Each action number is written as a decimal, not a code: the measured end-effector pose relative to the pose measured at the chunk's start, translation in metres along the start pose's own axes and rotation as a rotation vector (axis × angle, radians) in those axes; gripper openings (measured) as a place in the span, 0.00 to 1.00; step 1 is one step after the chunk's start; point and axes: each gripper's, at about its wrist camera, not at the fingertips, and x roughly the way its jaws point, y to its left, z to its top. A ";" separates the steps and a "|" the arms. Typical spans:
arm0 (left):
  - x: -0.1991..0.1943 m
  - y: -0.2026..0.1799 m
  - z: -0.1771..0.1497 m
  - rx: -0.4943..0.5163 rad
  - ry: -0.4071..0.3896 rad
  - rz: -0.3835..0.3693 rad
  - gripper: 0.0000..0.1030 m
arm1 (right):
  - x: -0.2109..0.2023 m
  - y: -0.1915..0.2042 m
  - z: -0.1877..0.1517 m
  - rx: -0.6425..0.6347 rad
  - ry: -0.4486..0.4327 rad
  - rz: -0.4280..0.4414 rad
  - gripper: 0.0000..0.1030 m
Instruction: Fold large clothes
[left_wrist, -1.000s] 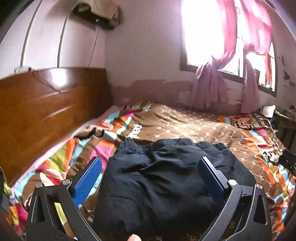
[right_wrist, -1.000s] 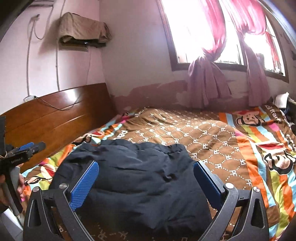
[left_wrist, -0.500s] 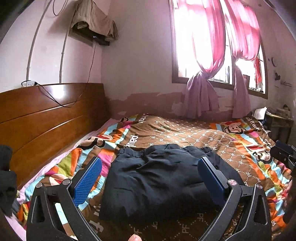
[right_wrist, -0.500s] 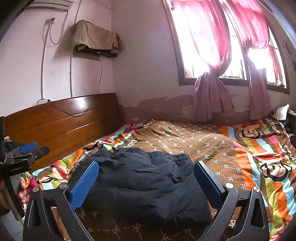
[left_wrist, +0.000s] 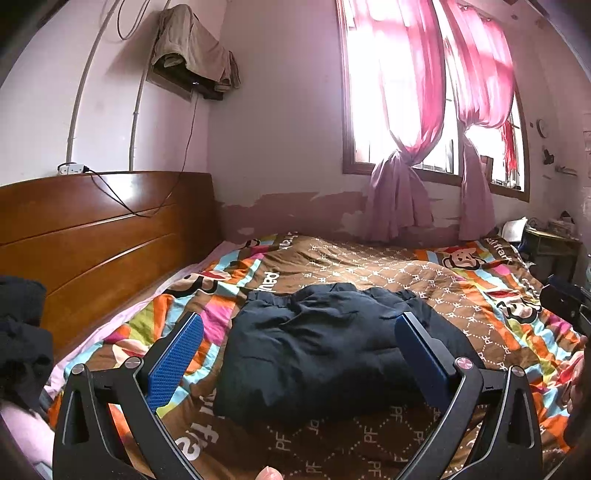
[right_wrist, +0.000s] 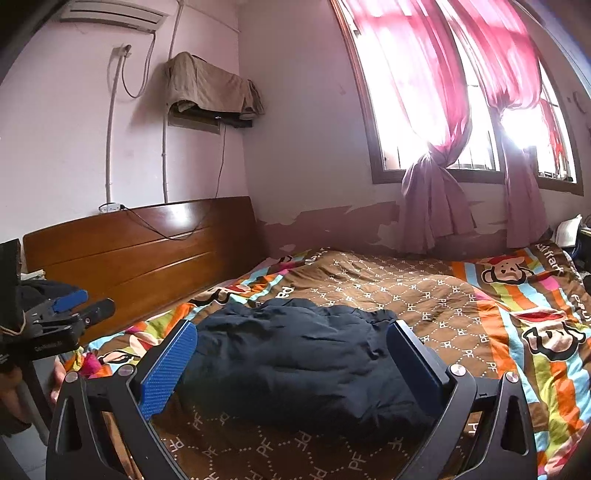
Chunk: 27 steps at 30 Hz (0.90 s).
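Observation:
A dark navy padded garment (left_wrist: 325, 343) lies bunched in a compact heap on the patterned bedspread (left_wrist: 461, 291), near the bed's front edge. The same garment (right_wrist: 295, 362) fills the middle of the right wrist view. My left gripper (left_wrist: 299, 354) hangs open above and in front of the heap, holding nothing. My right gripper (right_wrist: 291, 358) is open too, back from the garment and empty. The left gripper (right_wrist: 70, 314) also shows at the left edge of the right wrist view, held by a hand.
A wooden headboard (left_wrist: 96, 236) runs along the bed's left side. The window with pink curtains (left_wrist: 413, 122) is on the far wall. A dark cloth pile (left_wrist: 18, 332) sits at the left edge. A cluttered side table (left_wrist: 550, 247) stands at the far right.
Both grippers have pulled back and up from the garment, so it looks smaller and more of the room shows. The garment has not moved. Both stay open.

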 end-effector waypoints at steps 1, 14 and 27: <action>-0.003 0.000 -0.002 0.000 0.001 0.001 0.98 | -0.002 0.002 -0.002 0.001 -0.001 0.002 1.00; -0.037 -0.005 -0.035 -0.043 0.041 -0.012 0.98 | -0.028 0.023 -0.027 0.010 0.000 -0.005 1.00; -0.067 -0.013 -0.063 0.018 0.053 0.013 0.98 | -0.041 0.038 -0.057 -0.018 0.024 -0.047 1.00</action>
